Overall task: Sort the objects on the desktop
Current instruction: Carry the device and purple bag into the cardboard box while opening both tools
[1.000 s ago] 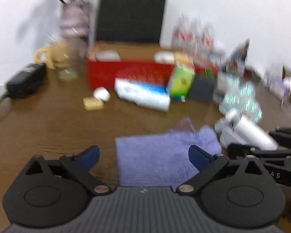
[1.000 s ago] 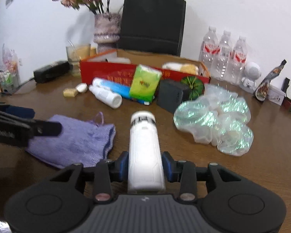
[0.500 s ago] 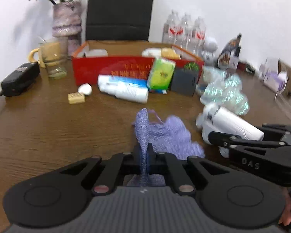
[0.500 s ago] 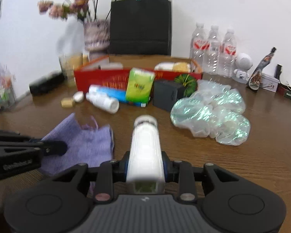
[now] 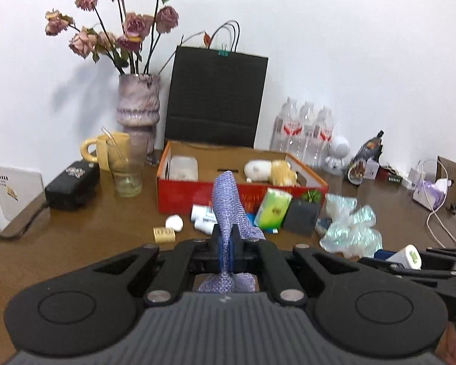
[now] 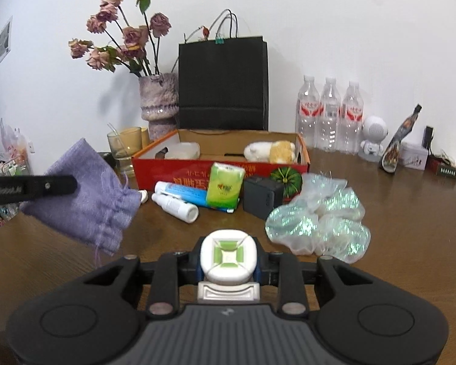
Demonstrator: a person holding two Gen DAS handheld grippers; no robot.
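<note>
The left gripper (image 5: pixel 226 243) is closed tight on a soft purple knitted drawstring pouch (image 5: pixel 228 203), which sticks up between its fingers and hangs off the brown wooden desk (image 5: pixel 76 243). The right gripper (image 6: pixel 228 269) is closed on a white plastic bottle with a green and white cap (image 6: pixel 228 257), and the cap end points at the camera. In the right wrist view the pouch hangs up and to the left of the right gripper.

Just ahead of the right gripper, to its right, lies a shiny crumpled clear plastic bag (image 6: pixel 319 222). A bit farther ahead lie a small white spray bottle (image 6: pixel 176 205) and a blue and white tube (image 6: pixel 182 193), side by side. A green tissue pack (image 6: pixel 225 187) leans beside them, next to a dark grey box (image 6: pixel 261 196). Ahead of the left gripper, to its left, sit a small tan block (image 5: pixel 164 234) and a little white lump (image 5: pixel 174 222).

Behind these is an open red cardboard box (image 6: pixel 167 170) with a white and orange fluffy toy (image 6: pixel 270 151) inside. Farthest back stand a black paper bag (image 6: pixel 223 82), a purple vase of dried roses (image 6: pixel 159 103) and three clear water bottles (image 6: pixel 329 115).
</note>
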